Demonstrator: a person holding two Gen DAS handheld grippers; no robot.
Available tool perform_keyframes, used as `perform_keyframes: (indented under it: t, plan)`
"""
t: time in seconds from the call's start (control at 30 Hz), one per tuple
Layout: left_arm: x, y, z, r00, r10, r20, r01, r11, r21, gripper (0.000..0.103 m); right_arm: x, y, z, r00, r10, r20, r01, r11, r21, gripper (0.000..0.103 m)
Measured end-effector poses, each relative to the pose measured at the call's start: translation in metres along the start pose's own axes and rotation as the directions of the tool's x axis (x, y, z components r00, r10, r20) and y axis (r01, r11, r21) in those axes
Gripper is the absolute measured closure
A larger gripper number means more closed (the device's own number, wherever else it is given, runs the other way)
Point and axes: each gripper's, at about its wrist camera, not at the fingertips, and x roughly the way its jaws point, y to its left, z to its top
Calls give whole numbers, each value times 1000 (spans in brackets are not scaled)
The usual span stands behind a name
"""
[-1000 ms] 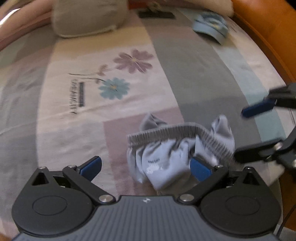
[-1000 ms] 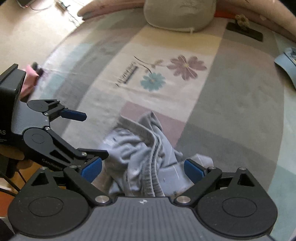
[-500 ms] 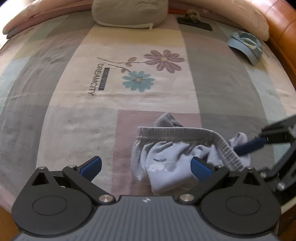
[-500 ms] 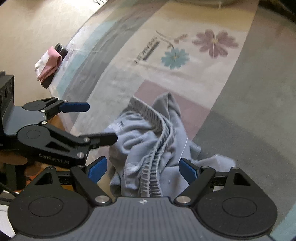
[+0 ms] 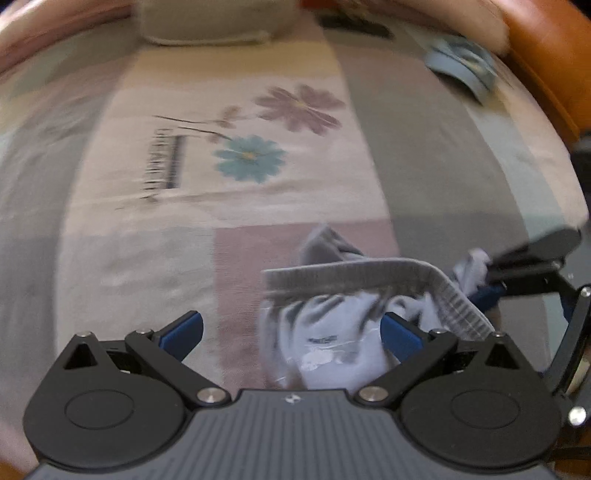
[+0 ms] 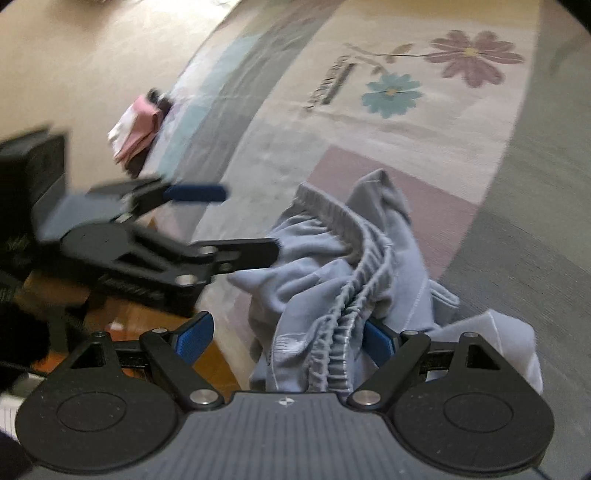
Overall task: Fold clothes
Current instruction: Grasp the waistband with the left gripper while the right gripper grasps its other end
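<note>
Nearest the bed's front edge, the shorts (image 6: 343,291) lie crumpled in a heap on the bedspread (image 5: 258,206), not folded, the elastic waistband (image 5: 354,273) bunched and standing up across the pile. The left gripper (image 5: 291,328) is held spread wide at the left side of the shorts, its right finger touching or just beside the cloth, nothing clasped between. The right gripper (image 6: 288,336) is likewise spread, with waistband and cloth lying between its fingers but not pinched.

It is judged that a grasp on the waistband is being set up. For this to go well, one waistband end should be taken by each gripper, only a single layer edge being caught, so that the shorts can be drawn out flat and not lifted as a lump. Care is needed that the grippers, which are near each other, do not collide.

Farther from the shorts, a pillow (image 5: 214,22) and a blue cap (image 5: 461,70) lie at the far end of the bed; whether other clothes await cannot be told.
</note>
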Motion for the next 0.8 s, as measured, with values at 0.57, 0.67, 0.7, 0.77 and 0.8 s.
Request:
perform_keyframes:
  t: [0.57,0.67,0.7,0.77,0.8]
  plan:
    - [30,-69,62,989,-119,-87,142,932,333,2,-50,-14,-17,984,1,179,14,996,-84,14]
    - [39,-88,85,989,-133,-59,146,925,351,2,-72,-22,-19,972,-30,233,48,996,-73,14]
    - [44,-95,93,989,-137,-55,148,924,354,2,-79,-26,-20,967,-48,250,67,995,-70,14]
    - [53,-112,112,988,-151,-40,155,919,363,3,-95,-37,-20,955,-91,282,111,992,-56,14]
    - [58,-122,120,987,-159,-27,157,914,375,3,-102,-43,-21,949,-112,296,131,990,-46,14]
